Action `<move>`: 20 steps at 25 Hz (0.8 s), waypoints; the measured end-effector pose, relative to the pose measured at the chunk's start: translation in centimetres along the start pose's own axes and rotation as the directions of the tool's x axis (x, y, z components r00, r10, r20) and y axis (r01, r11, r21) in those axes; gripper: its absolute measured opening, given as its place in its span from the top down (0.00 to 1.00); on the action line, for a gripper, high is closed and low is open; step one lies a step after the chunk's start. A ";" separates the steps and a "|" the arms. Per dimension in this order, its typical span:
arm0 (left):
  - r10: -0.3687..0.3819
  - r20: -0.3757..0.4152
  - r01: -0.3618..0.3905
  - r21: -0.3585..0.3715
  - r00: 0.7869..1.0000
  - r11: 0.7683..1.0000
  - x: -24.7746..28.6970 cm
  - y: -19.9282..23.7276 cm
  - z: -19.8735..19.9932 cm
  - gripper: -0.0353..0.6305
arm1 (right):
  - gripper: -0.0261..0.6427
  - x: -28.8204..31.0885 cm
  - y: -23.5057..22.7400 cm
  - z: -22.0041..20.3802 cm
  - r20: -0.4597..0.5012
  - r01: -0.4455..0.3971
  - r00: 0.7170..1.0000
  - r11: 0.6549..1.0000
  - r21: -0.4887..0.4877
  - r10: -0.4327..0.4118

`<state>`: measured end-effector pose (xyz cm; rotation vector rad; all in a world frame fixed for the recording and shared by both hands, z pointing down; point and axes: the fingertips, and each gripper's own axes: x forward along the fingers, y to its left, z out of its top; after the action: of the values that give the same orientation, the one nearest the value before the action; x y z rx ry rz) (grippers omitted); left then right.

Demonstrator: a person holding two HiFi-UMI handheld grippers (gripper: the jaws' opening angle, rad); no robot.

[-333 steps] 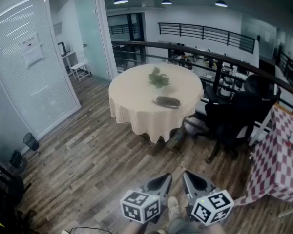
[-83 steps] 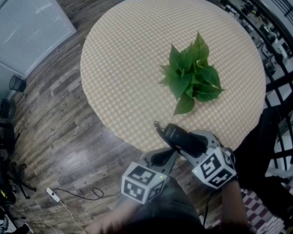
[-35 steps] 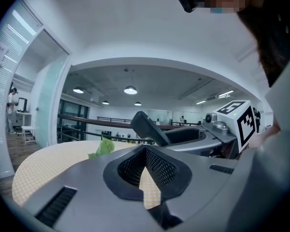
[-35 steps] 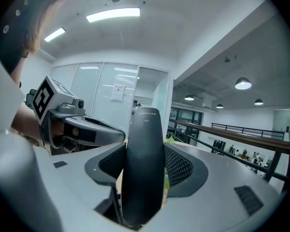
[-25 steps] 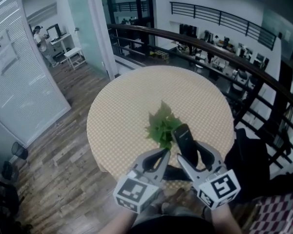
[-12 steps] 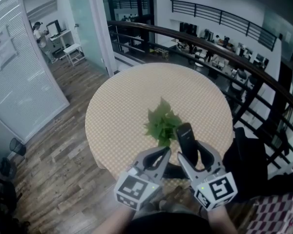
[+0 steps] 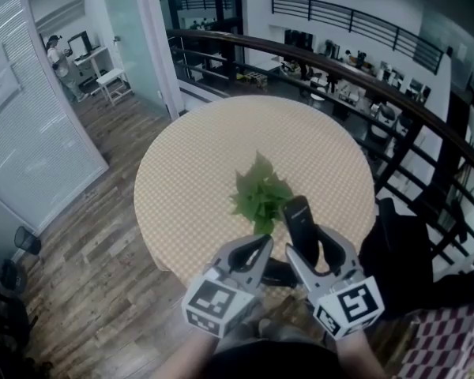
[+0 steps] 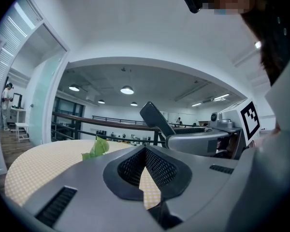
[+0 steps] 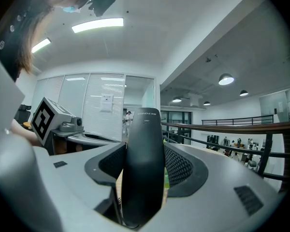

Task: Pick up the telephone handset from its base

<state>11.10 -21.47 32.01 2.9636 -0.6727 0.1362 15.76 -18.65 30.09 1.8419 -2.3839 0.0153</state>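
Note:
My right gripper is shut on the black telephone handset, which it holds upright over the near edge of the round table. In the right gripper view the handset stands clamped between both mesh pads. A dark shape that may be the phone base lies on the table edge between the two grippers, mostly hidden. My left gripper hovers beside it with jaws shut and nothing in them. The left gripper view also shows the handset sticking up from the right gripper.
A green leafy plant sits at the table's centre, just beyond the handset. A black chair stands to the right, and a curved dark railing runs behind the table. Glass partitions line the left over wood flooring.
Compared with one second ago the right gripper keeps the handset raised in nearly the same place. The view has shifted slightly, so the table sits a little higher in frame.

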 end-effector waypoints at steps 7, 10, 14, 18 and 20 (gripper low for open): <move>-0.016 -0.010 0.016 -0.005 1.000 1.000 0.4 -0.2 -0.3 0.94 | 0.59 0.0 -0.1 0.1 0.000 0.006 1.000 1.000 -0.003 -0.006; -0.026 -0.013 0.026 -0.008 1.000 1.000 0.7 -0.5 -0.4 0.94 | 0.59 -0.1 -0.1 -0.6 -0.012 -0.010 1.000 1.000 -0.002 0.010; -0.035 -0.016 0.035 -0.002 0.999 0.999 0.8 -1.0 -0.5 0.94 | 0.59 -0.2 0.0 -1.2 -0.024 -0.015 1.000 1.000 -0.001 0.015; -0.029 -0.019 0.029 -0.002 0.999 1.000 0.8 -0.8 -0.5 0.94 | 0.59 0.1 -0.1 -0.9 -0.022 -0.014 1.000 1.000 -0.007 0.014; -0.021 -0.023 0.021 0.001 1.000 1.000 0.8 -0.6 -0.5 0.94 | 0.59 0.1 -0.1 -1.0 -0.025 -0.012 1.000 1.000 -0.009 0.012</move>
<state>12.00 -21.22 32.59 2.9650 -0.6390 0.1683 15.96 -18.74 31.06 1.8132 -2.3745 0.0281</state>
